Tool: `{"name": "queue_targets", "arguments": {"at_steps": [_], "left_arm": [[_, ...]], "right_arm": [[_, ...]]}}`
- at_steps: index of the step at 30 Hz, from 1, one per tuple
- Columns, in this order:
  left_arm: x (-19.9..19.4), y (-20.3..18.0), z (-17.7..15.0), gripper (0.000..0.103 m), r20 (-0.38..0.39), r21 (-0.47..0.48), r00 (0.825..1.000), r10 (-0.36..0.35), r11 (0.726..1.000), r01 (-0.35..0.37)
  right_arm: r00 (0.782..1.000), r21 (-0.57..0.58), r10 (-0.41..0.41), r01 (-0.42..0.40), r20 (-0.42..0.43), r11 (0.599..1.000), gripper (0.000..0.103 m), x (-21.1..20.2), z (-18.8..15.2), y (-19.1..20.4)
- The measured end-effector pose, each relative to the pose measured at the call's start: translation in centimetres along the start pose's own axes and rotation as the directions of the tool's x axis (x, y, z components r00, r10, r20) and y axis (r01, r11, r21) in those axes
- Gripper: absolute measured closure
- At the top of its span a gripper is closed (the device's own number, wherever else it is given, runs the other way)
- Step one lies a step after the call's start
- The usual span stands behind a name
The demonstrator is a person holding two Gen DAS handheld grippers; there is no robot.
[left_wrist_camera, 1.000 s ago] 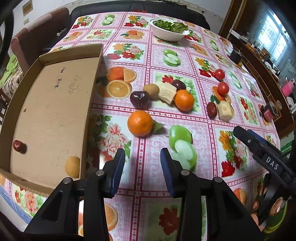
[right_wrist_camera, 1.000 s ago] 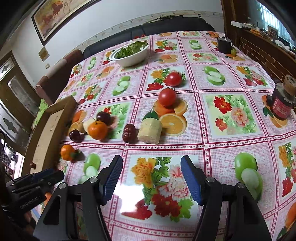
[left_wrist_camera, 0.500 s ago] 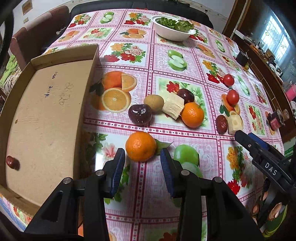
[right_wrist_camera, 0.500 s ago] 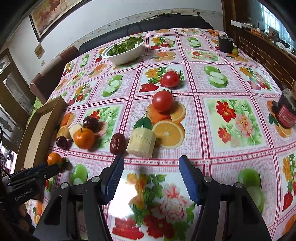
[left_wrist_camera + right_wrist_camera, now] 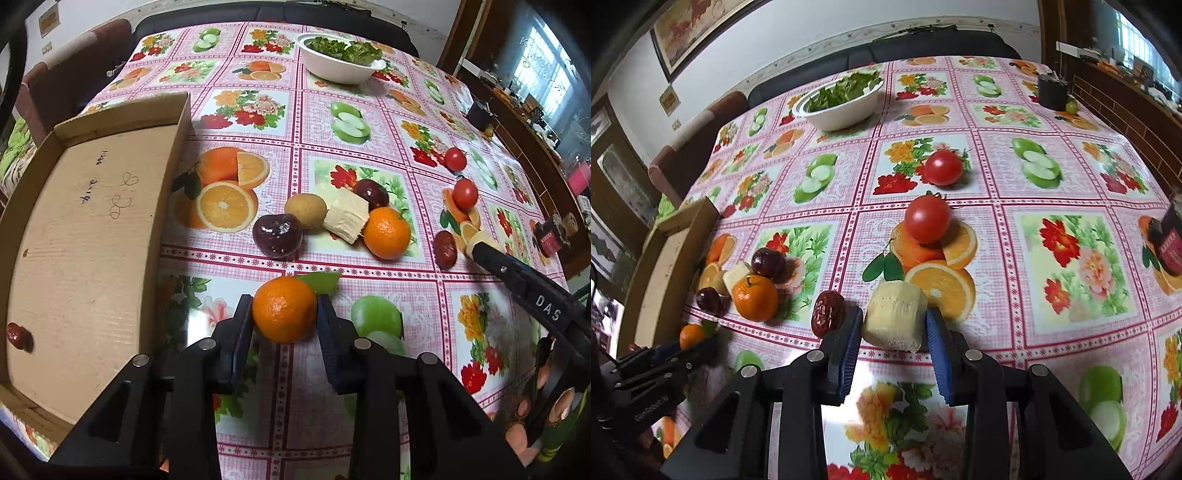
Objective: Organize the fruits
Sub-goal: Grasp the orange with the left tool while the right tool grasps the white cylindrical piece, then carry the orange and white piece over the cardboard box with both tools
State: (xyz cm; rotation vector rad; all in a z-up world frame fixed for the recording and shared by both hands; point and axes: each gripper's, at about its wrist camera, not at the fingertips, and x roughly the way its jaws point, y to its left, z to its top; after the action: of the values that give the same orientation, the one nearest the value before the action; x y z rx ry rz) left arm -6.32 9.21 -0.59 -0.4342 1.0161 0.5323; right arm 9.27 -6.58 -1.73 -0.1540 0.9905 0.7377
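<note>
My left gripper (image 5: 284,314) is open with its jaws on both sides of a small orange with a green leaf (image 5: 285,309) on the fruit-print tablecloth. A cardboard tray (image 5: 81,236) to its left holds one red date (image 5: 16,335). My right gripper (image 5: 892,326) is open with its jaws around a pale cut chunk (image 5: 895,319); a red date (image 5: 827,313) lies just left of its left finger. Behind lie two tomatoes (image 5: 927,223), another orange (image 5: 386,232), dark plums (image 5: 277,234), a brown kiwi-like fruit (image 5: 306,210) and a second pale chunk (image 5: 347,219).
A white bowl of greens (image 5: 338,57) stands at the far side. A dark jar (image 5: 1169,243) stands at the right edge and a black cup (image 5: 1051,92) at the far right. Chairs and a sofa border the table's far and left sides.
Both grippers moved forward. The left one now has the leafed orange between its jaws; the right one now has the pale chunk between its jaws. Neither has closed.
</note>
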Motion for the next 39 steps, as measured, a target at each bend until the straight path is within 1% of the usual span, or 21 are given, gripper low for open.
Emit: {"name": "queue_targets", "arguments": {"at_steps": [5, 9, 14, 20, 28, 39], "left_arm": [[-2.2, -0.3, -0.4, 0.072, 0.041, 0.012, 0.999, -0.002, 1.000, 0.001], [-3.9, 0.3, -0.8, 0.072, 0.079, 0.010, 0.996, 0.029, 1.000, -0.030], [-5.8, 2.6, -1.4, 0.072, 0.109, -0.028, 0.993, 0.044, 0.999, -0.041], [-7.6, 5.5, -2.2, 0.072, 0.135, -0.080, 0.989, 0.059, 0.996, -0.048], [-8.5, 7.5, -2.8, 0.072, 0.152, -0.114, 0.986, 0.068, 0.992, -0.051], [-8.7, 9.7, -2.9, 0.072, 0.158, -0.153, 0.984, 0.087, 0.986, -0.063]], "right_arm": [[0.999, -0.003, 0.021, -0.021, 0.025, 1.000, 0.070, -2.1, -0.2, 0.5], [0.998, -0.039, 0.047, -0.045, 0.047, 0.998, 0.071, -3.8, -0.4, 2.3], [0.994, -0.097, 0.085, -0.078, 0.069, 0.992, 0.071, -5.6, -1.0, 5.1], [0.989, -0.155, 0.127, -0.115, 0.074, 0.981, 0.071, -6.8, -1.5, 8.5], [0.984, -0.218, 0.169, -0.152, 0.062, 0.964, 0.071, -7.4, -2.3, 12.0], [0.973, -0.259, 0.228, -0.213, 0.032, 0.942, 0.071, -7.1, -2.5, 14.8]]}}
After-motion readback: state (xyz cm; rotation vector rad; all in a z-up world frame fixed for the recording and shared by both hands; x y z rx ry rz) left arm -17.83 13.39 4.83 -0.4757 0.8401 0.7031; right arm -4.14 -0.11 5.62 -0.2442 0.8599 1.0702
